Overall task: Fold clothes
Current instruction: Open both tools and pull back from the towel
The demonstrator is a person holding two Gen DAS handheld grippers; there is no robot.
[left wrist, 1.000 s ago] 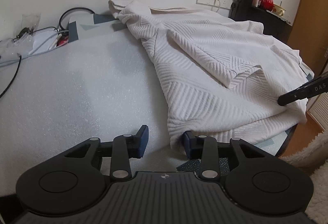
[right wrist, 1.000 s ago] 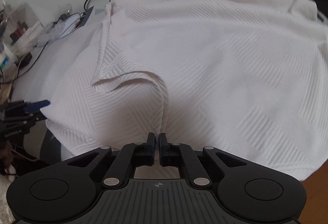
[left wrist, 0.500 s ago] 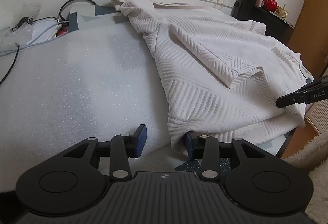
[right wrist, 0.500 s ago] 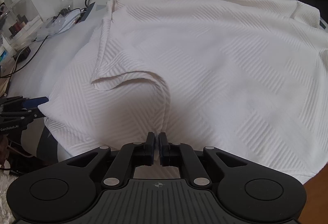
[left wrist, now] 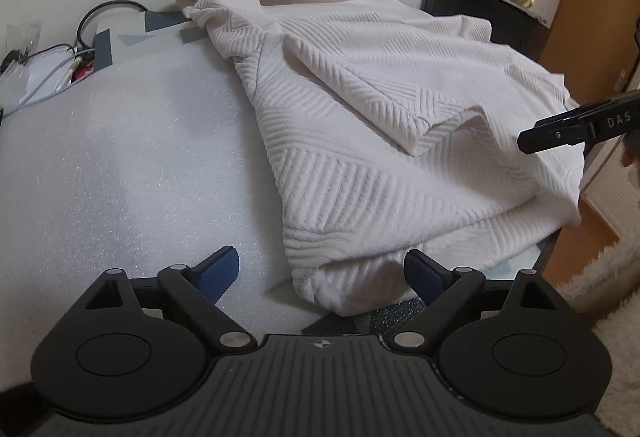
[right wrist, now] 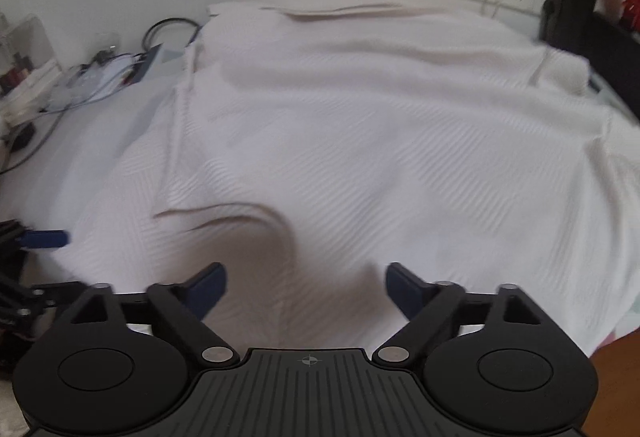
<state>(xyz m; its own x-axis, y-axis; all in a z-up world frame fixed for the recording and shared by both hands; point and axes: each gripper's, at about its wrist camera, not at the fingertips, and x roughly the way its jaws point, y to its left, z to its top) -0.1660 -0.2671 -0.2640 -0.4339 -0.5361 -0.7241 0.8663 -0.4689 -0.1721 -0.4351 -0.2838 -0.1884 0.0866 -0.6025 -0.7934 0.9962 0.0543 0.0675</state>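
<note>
Left wrist view: the left gripper (left wrist: pixel 322 271) hangs with its blue-padded fingers spread wide, the near corner of the cream, chevron-ribbed knitted garment (left wrist: pixel 384 141) lying between them but not pinched. That corner is a doubled hem sitting at the front edge of the white foam-covered table (left wrist: pixel 132 165), so the gripper looks placed to close on both layers at once. The garment covers the right half of the table, partly folded, with a loose flap turned back over its middle; the left half of the table is bare foam, probably the room left for the next fold.

From the right wrist, which is blurred, the right gripper (right wrist: pixel 306 287) is also released, its fingers wide apart above the garment's near edge and holding nothing. A raised ridge of cloth runs toward it. In the left wrist view its black fingers reach in from the right, over the far side of the garment.

I judge that the next step is a fresh grasp by both grippers; taking only the top layer would spoil the fold.
</note>
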